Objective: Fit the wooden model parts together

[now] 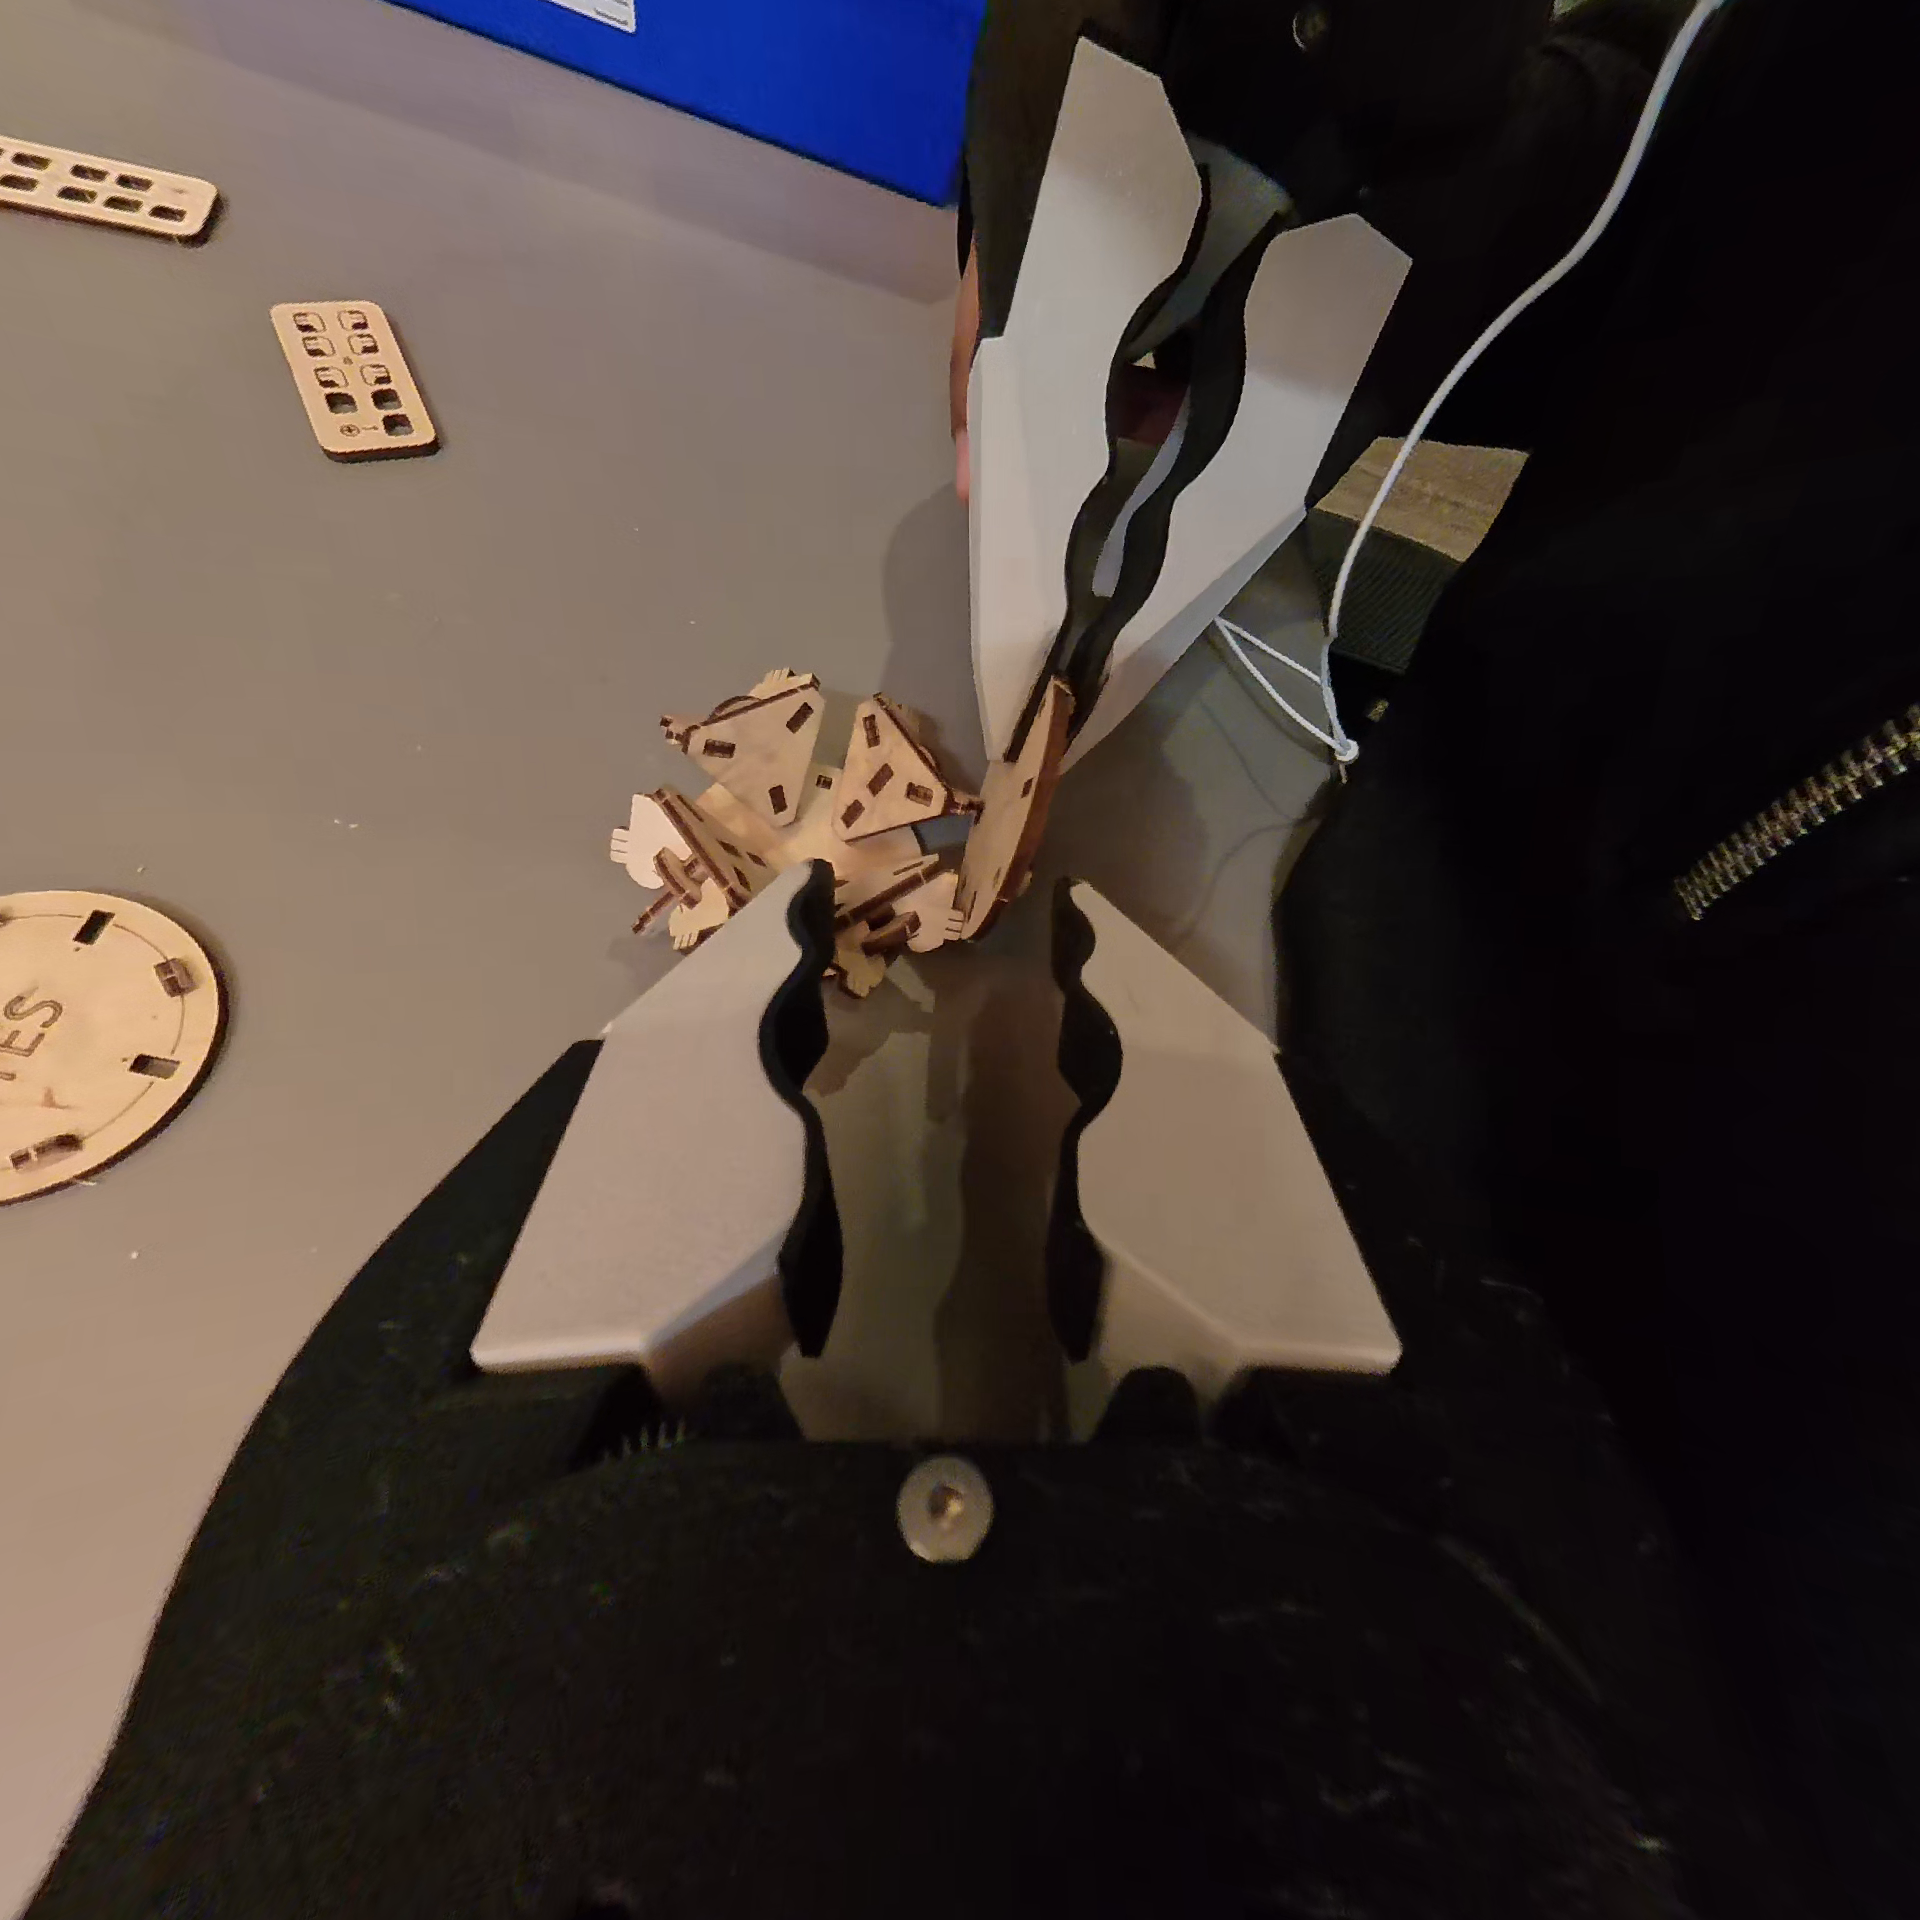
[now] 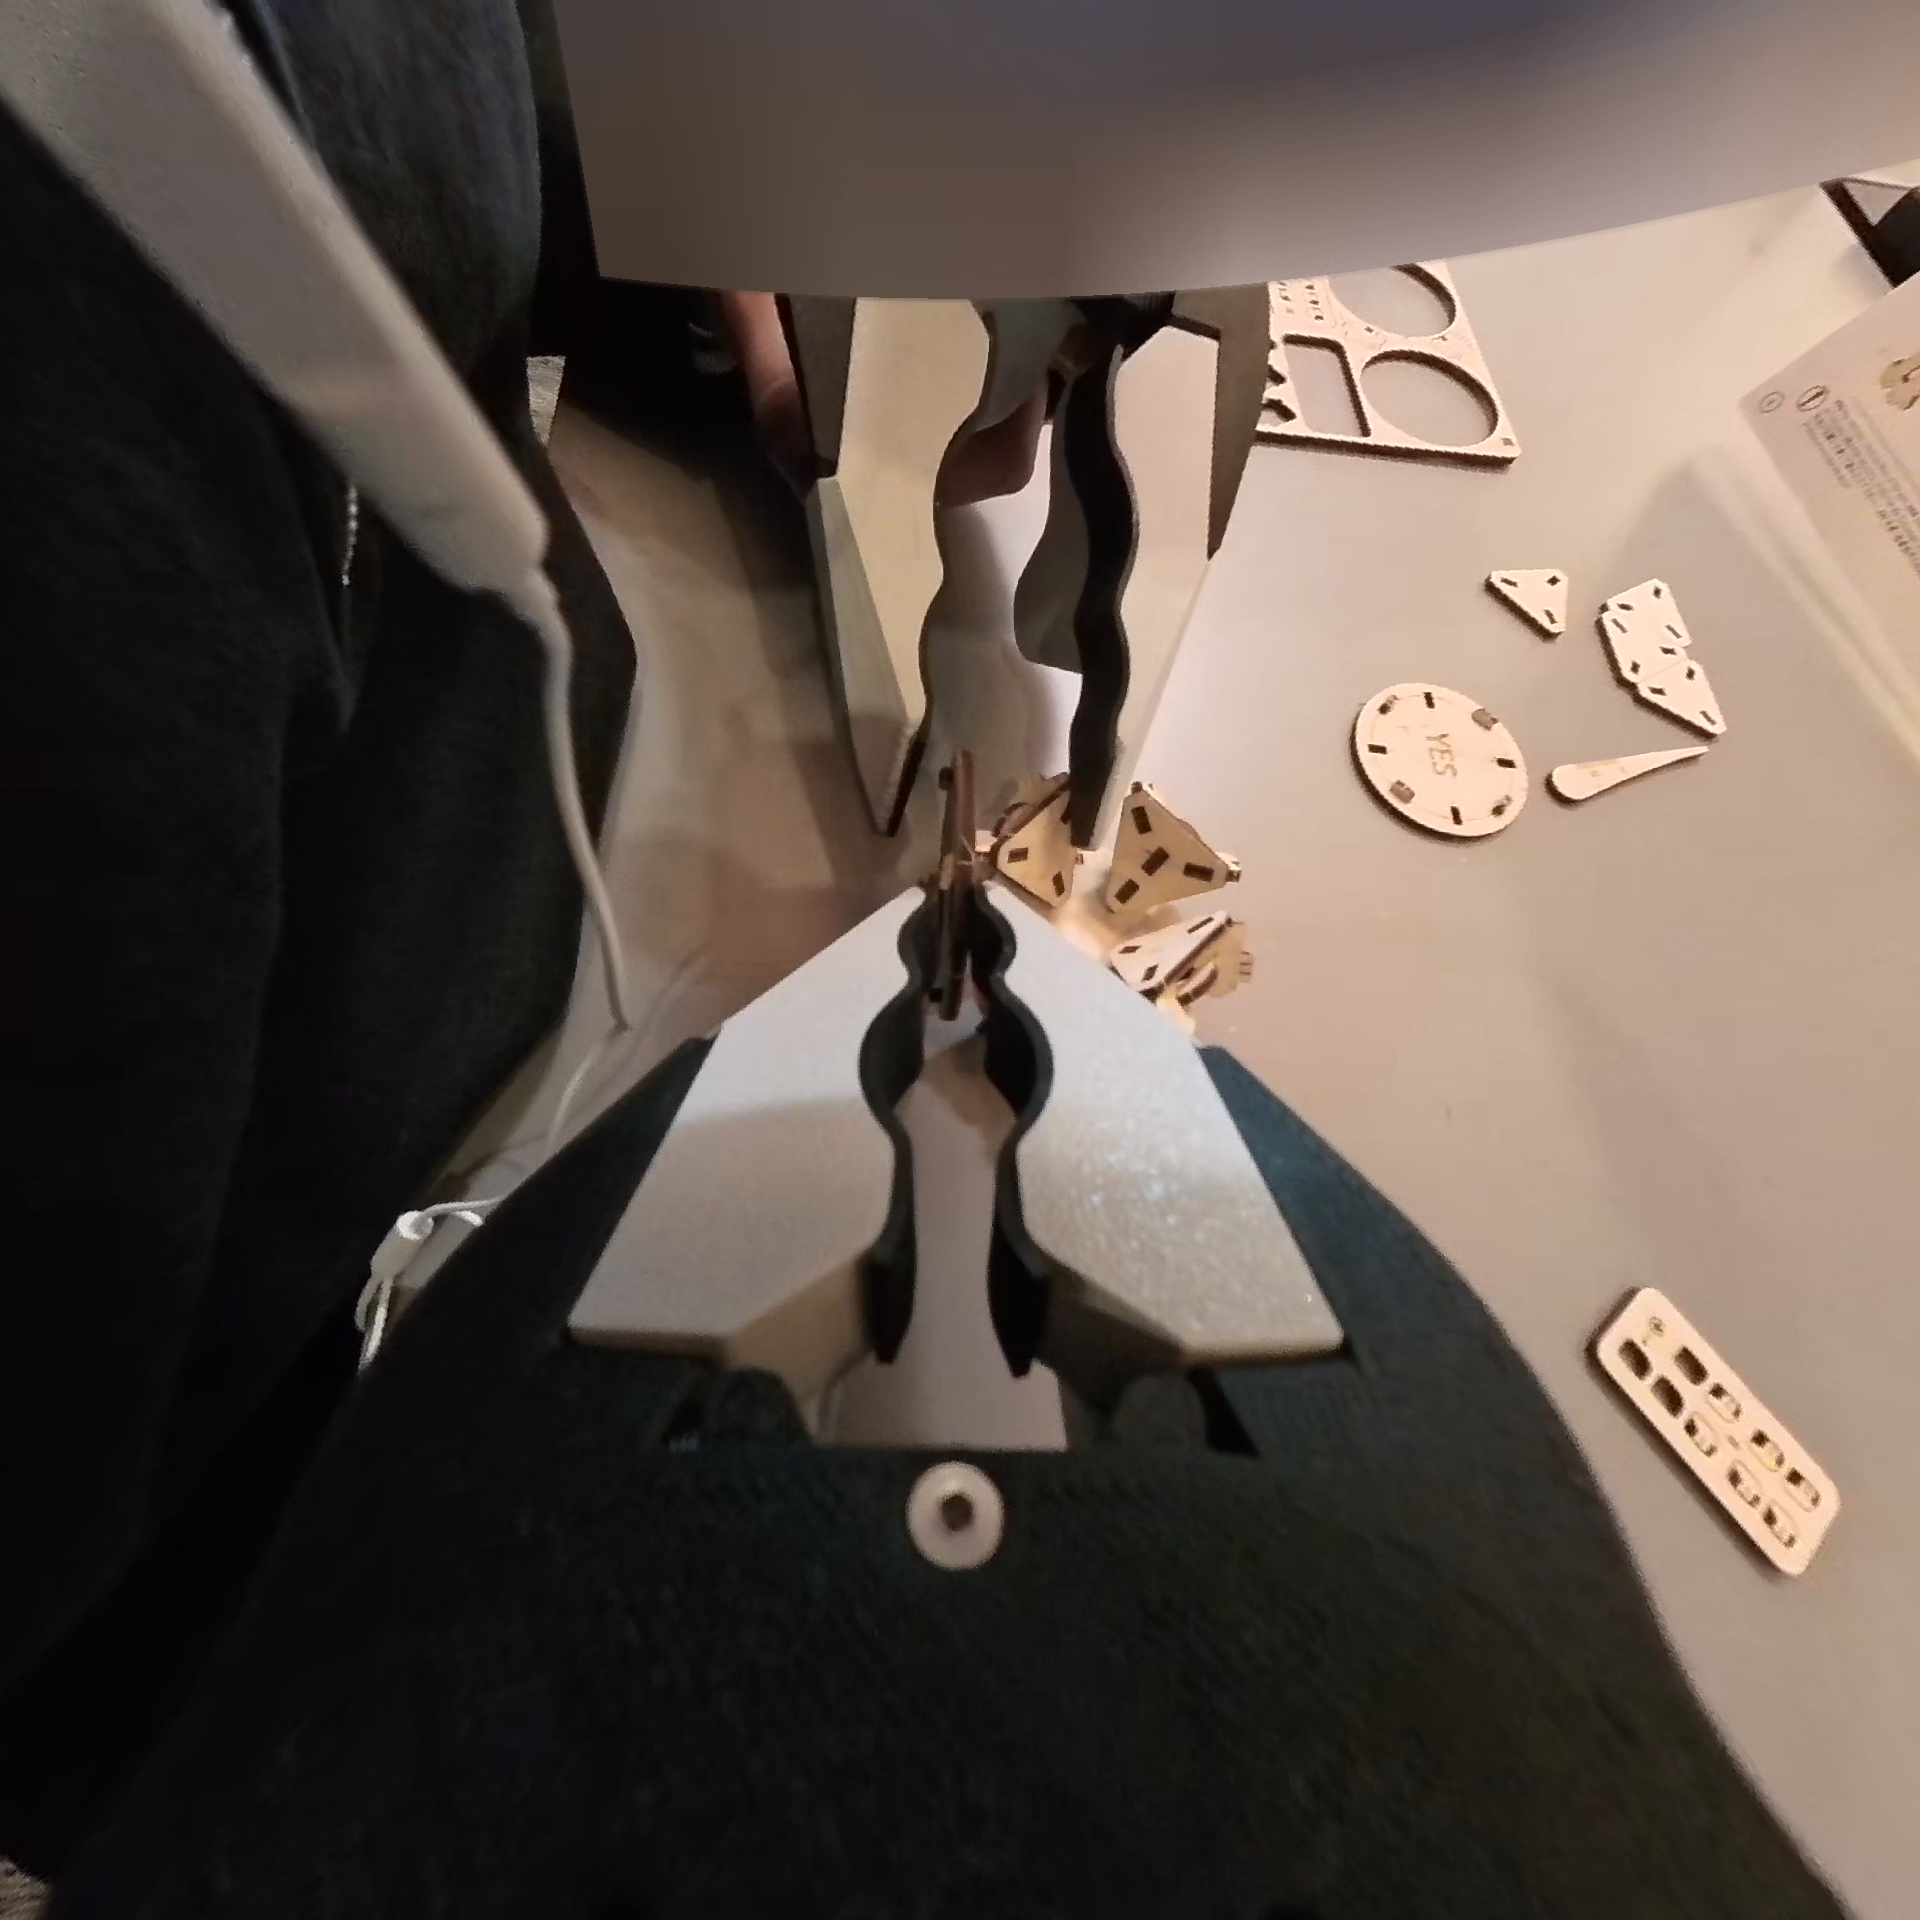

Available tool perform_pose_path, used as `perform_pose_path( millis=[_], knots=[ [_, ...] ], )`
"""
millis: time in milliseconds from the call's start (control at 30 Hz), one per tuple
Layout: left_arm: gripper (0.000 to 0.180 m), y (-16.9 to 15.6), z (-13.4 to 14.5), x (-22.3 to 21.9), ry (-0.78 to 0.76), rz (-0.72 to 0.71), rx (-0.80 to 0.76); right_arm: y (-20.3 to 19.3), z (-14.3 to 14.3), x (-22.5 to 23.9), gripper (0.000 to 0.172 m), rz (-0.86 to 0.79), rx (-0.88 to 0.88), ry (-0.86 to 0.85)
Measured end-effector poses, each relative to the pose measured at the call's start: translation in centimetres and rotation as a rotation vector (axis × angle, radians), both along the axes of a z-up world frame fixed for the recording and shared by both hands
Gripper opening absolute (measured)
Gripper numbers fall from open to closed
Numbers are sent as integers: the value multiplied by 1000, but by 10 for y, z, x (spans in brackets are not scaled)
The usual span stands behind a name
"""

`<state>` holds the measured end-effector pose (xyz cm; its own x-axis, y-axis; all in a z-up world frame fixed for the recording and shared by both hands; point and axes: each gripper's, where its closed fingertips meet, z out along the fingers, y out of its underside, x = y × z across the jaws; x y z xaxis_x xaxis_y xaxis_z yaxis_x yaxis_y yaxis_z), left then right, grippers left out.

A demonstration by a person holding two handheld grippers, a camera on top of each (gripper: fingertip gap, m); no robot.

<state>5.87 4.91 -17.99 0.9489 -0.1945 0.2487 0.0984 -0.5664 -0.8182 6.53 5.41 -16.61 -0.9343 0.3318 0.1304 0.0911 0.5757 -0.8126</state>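
Note:
A partly built wooden model of slotted triangular plates (image 1: 769, 821) lies on the grey table (image 1: 468, 623); it also shows in the right wrist view (image 2: 1153, 862). My right gripper (image 2: 954, 914) is shut on a thin rounded wooden plate (image 2: 958, 831), seen edge on. In the left wrist view this gripper (image 1: 1049, 707) comes in from above and holds the plate (image 1: 1013, 821) against the model's right side. My left gripper (image 1: 940, 894) is open, its fingers standing either side of the plate's lower end and the model's near edge. A gap shows between its right pad (image 1: 1075, 935) and the plate.
A round wooden disc (image 1: 94, 1039) and slotted rectangular plates (image 1: 353, 379) (image 1: 104, 192) lie to the left, with a blue box (image 1: 779, 73) behind. Small flat pieces (image 2: 1662, 665), a pointer (image 2: 1621, 774) and a cut-out sheet (image 2: 1382, 364) lie nearby. A person's dark jacket (image 1: 1662, 935) borders the table. Left and right tips are no more than a few centimetres apart.

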Motion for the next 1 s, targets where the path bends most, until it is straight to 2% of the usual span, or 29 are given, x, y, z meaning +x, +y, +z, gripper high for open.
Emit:
perform_pose_path(
  millis=[767,1000],
  knots=[
    [28,0,-1,-1,-8,3,-11,0,-6,-3,2,-8,6,-25],
    [43,0,5,-11,-7,63,33,1,-7,-4,2,-15,11,-25]
  ],
)
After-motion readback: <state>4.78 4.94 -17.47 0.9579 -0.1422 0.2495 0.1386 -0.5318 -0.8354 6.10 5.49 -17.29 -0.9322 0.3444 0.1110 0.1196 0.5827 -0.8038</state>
